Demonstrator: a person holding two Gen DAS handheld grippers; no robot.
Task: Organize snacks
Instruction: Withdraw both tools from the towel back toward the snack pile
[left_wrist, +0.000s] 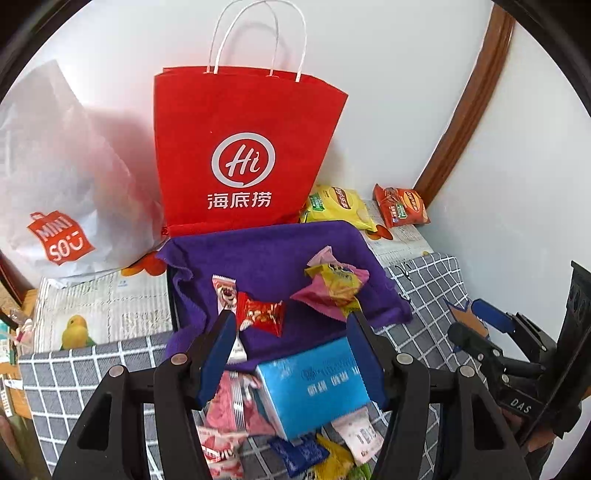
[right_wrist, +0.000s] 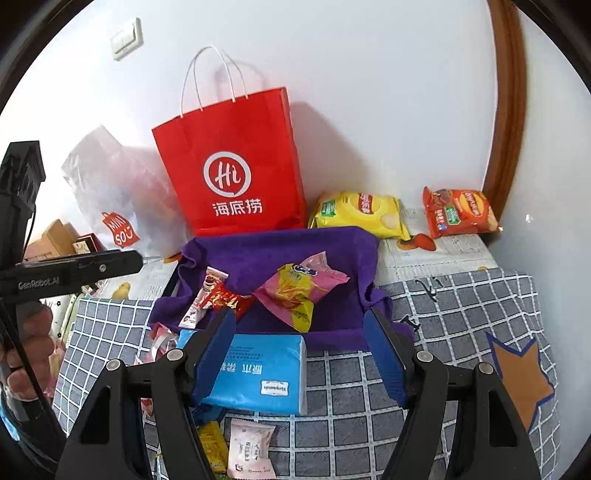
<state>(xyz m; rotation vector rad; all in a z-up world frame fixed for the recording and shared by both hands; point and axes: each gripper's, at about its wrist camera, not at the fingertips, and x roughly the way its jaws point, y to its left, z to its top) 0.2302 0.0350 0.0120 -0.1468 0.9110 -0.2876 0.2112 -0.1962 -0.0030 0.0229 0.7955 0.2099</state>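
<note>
Where purple cloth (right_wrist: 280, 254) ends, checked cloth (right_wrist: 443, 314) lies bare rt.

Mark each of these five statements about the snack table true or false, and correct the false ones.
1. The red paper bag stands upright against the wall. True.
2. The yellow chip packet lies inside the purple cloth. False: it lies behind the cloth, near the wall.
3. The right gripper is clamped on the blue tissue pack. False: its jaws stand apart with nothing held; the pack lies on the checked cloth.
4. A pink and yellow snack packet rests on the purple cloth. True.
5. The left gripper holds a red sweet. False: it holds nothing.
</note>
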